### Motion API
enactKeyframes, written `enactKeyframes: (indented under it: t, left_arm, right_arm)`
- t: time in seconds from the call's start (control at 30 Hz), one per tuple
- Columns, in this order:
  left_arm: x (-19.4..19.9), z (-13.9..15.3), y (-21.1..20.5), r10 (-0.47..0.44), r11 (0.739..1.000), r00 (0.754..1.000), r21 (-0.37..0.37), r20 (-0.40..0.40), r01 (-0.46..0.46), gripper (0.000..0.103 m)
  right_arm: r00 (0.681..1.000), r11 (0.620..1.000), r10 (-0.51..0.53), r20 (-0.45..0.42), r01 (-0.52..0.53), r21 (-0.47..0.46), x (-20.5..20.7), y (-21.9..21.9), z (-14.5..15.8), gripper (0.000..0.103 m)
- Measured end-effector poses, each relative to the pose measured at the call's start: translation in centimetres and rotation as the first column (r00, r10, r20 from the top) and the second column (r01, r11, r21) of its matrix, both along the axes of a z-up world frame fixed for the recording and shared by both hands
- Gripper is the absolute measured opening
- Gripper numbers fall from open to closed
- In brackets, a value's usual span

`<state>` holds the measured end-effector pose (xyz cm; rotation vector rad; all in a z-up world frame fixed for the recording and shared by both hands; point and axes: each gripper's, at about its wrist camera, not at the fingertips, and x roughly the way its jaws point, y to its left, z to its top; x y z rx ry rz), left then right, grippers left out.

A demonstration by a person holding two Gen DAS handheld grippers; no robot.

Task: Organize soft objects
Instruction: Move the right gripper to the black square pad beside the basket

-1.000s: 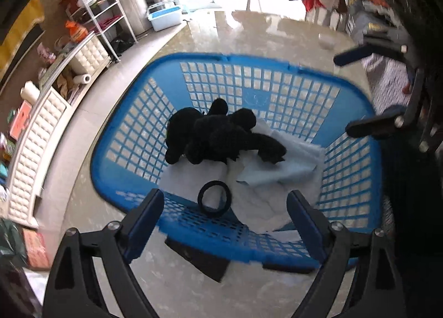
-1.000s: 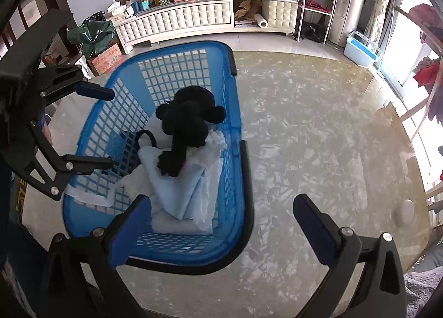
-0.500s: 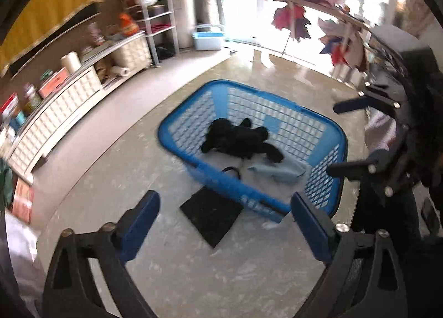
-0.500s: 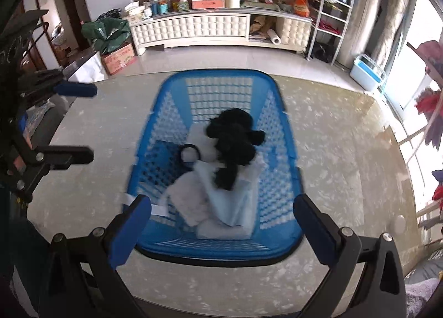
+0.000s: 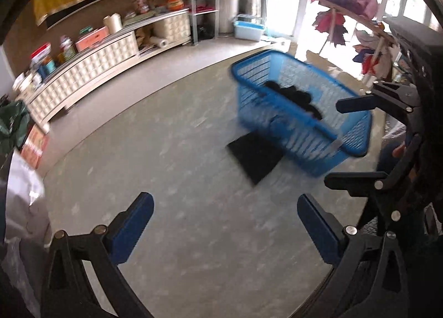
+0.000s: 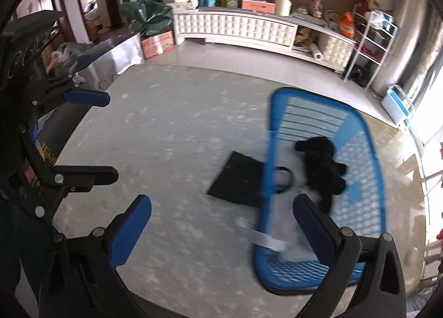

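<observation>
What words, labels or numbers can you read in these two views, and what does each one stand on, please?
None can be read with confidence.
Yellow lettering on the body of the left gripper, whose empty jaws have just been opening: partly hidden, unreadable.
Raised script higher on that same body: unreadable.
Red print on the cardboard box: too blurred.
Labels on the pink box and packages on the white cabinet: too small.

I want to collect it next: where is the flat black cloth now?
In both wrist views, the flat black cloth lies on the table, partly under the blue basket.
</observation>
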<state>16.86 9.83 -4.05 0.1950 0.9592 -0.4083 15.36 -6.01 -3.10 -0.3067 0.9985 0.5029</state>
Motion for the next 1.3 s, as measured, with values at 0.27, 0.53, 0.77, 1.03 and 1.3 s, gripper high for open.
enactKeyframes:
  t: [0.27, 0.53, 0.77, 1.03, 1.3]
  left_arm:
    - [-0.3, -2.2, 4.4, 0.091, 0.995, 0.995, 0.04, -0.034, -0.09, 0.103]
    - [0.6, -5.6, 6.7, 0.119, 0.99, 0.992, 0.087, -0.052, -0.114, 0.103]
    - [2.3, -8.3, 7.1, 0.129, 0.989, 0.99, 0.077, -0.061, -0.124, 0.103]
    - [4.5, -9.8, 6.5, 0.124, 0.991, 0.99, 0.054, -0.073, -0.121, 0.103]
    - [5.5, -10.9, 5.9, 0.11, 0.993, 0.991, 0.055, -0.081, -0.106, 0.103]
  right_arm:
    - [0.997, 0.997, 0.066, -0.032, -0.067, -0.028, 0.5, 5.1, -2.9, 0.091]
    - [0.995, 0.998, 0.028, -0.097, -0.034, -0.056, 2.0, 8.2, -6.9, 0.09]
    - [0.987, 0.989, -0.108, -0.122, 0.094, -0.114, 4.6, 8.2, -10.4, 0.09]
    - [0.964, 0.965, -0.229, -0.134, 0.207, -0.16, 7.1, 7.3, -13.1, 0.09]
    - [0.933, 0.944, -0.313, -0.178, 0.284, -0.17, 8.7, 5.6, -15.3, 0.083]
